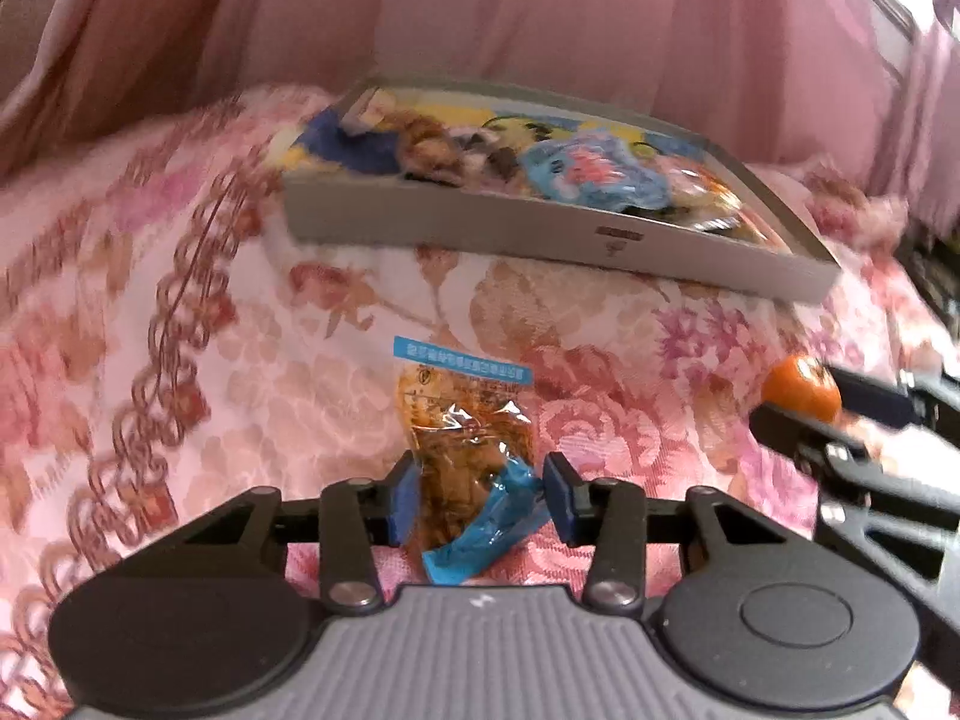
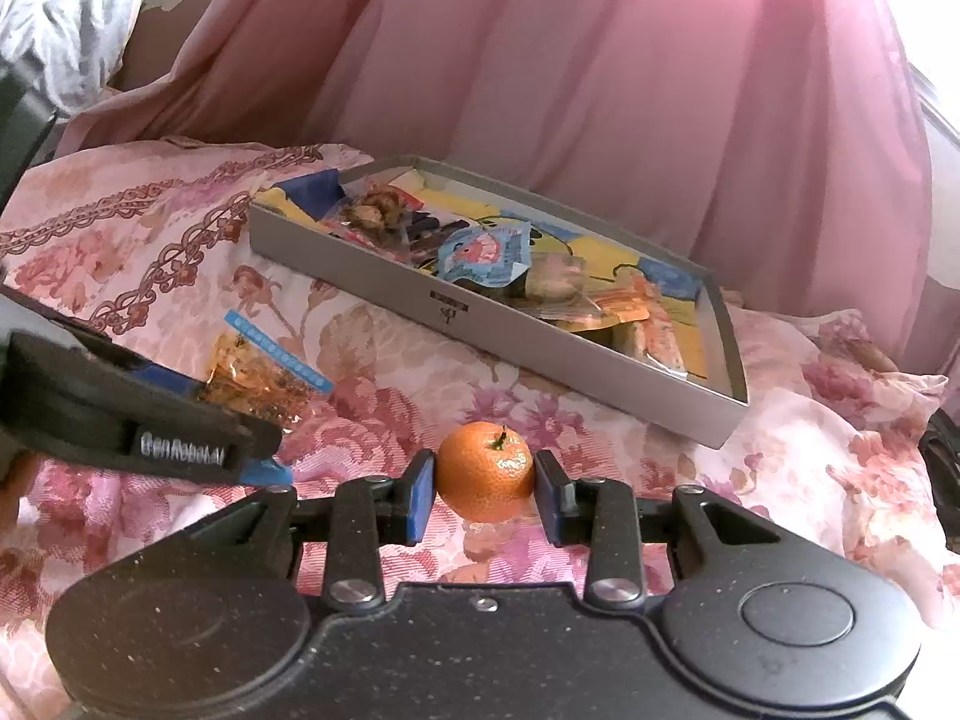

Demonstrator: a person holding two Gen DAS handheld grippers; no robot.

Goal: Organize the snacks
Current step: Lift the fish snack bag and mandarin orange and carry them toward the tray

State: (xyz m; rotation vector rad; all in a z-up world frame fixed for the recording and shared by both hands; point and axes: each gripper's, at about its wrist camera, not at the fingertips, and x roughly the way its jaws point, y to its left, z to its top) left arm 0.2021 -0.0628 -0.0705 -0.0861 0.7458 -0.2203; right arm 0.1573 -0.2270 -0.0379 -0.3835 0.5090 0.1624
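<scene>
Left hand-held gripper (image 1: 480, 495) spread around snack packet (image 1: 465, 420); right hand-held gripper (image 2: 485, 489) brackets mandarin (image 2: 485, 471), contact unclear.

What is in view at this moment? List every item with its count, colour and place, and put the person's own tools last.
snack packet: 1, clear with brown contents and blue ends, on the bedspread between the left tool's fingers.
mandarin: 1, orange, on the bedspread between the right tool's fingers.
box: 1, grey, shallow and open, behind both items, holding assorted wrapped snacks.
bedspread: 1, pink floral, under everything.
curtain: 1, pink, behind the box.
white cloth: 1, bunched at upper left of the right wrist view.
left tool: 1, black with blue pads, open around the packet.
right tool: 1, black with blue pads, around the mandarin; contact unclear.
</scene>
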